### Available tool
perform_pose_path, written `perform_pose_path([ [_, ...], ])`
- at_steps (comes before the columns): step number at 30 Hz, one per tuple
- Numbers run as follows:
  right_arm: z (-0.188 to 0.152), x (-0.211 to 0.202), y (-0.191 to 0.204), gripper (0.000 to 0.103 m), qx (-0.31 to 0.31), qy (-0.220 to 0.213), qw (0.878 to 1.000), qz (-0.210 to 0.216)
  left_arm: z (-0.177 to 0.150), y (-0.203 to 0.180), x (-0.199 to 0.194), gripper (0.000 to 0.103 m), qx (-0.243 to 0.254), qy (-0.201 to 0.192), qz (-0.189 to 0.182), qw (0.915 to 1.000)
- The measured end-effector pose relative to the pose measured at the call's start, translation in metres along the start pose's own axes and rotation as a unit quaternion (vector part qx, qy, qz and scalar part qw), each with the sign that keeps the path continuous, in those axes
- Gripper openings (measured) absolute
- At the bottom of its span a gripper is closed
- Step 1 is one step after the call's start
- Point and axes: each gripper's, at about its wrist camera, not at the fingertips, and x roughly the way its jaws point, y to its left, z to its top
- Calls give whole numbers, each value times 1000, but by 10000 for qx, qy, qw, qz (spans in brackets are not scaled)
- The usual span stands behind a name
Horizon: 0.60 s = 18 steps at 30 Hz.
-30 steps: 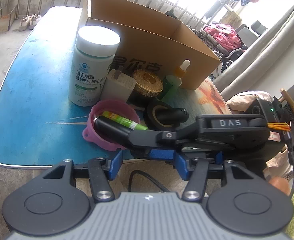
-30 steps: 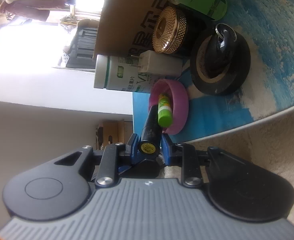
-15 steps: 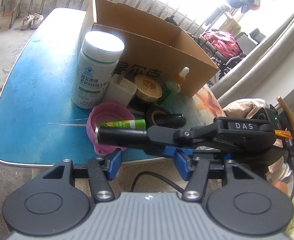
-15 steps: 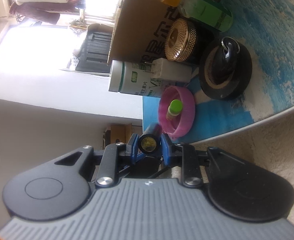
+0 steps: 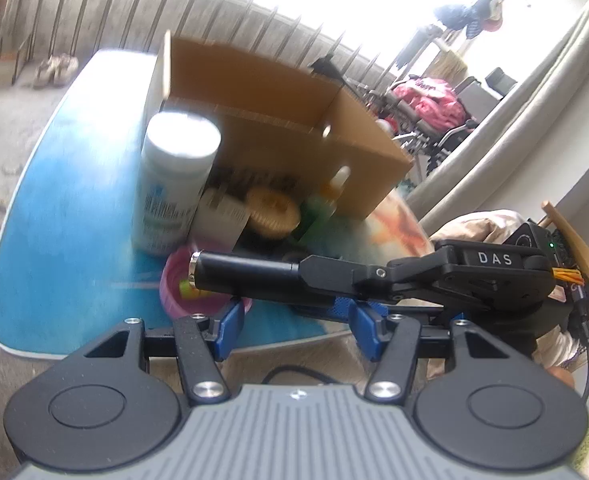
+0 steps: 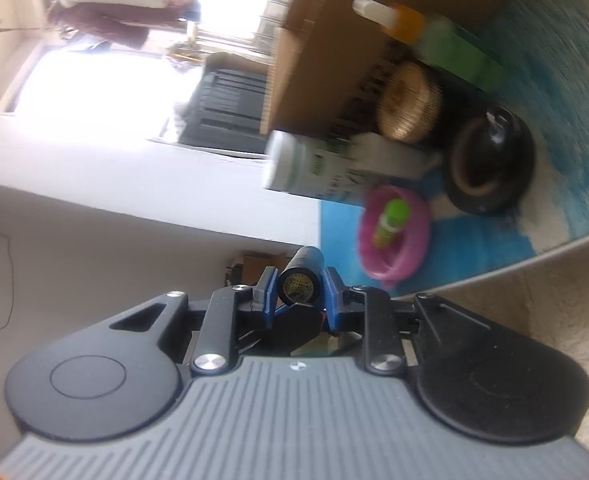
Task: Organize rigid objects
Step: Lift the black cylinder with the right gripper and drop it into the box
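- Right gripper (image 6: pixel 299 294): clamped on a black cylinder (image 5: pixel 246 276), gripped at one end only; the long overhang could pivot or slip out.
- Left gripper (image 5: pixel 294 322): jaws wide, holding nothing, under the cylinder.
- Pink bowl (image 6: pixel 394 234): at the table edge with a green tube (image 6: pixel 390 220) inside; a knock could tip it off.
- White bottle (image 5: pixel 176 178): upright, just beyond the bowl, easily toppled.
- Cardboard box (image 5: pixel 278 128): farthest, open; the likely destination.

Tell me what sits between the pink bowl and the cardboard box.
In the left wrist view, a white bottle and white charger block stand between the pink bowl and cardboard box.
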Motion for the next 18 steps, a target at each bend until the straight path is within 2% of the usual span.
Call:
perform_pose_path([
  [5,16,-13,39,23,-483,-171,9986,153,23,-19,-19,60,292,-369,-28,9989],
  [11,57,-13,80,23,-848,-315,9957,194,68,-30,-27,62,423,-717,-77,9965],
  [18,126,14,92,22,-724,-171,9972,-103,120,-25,1,65,389,-847,93,9956],
])
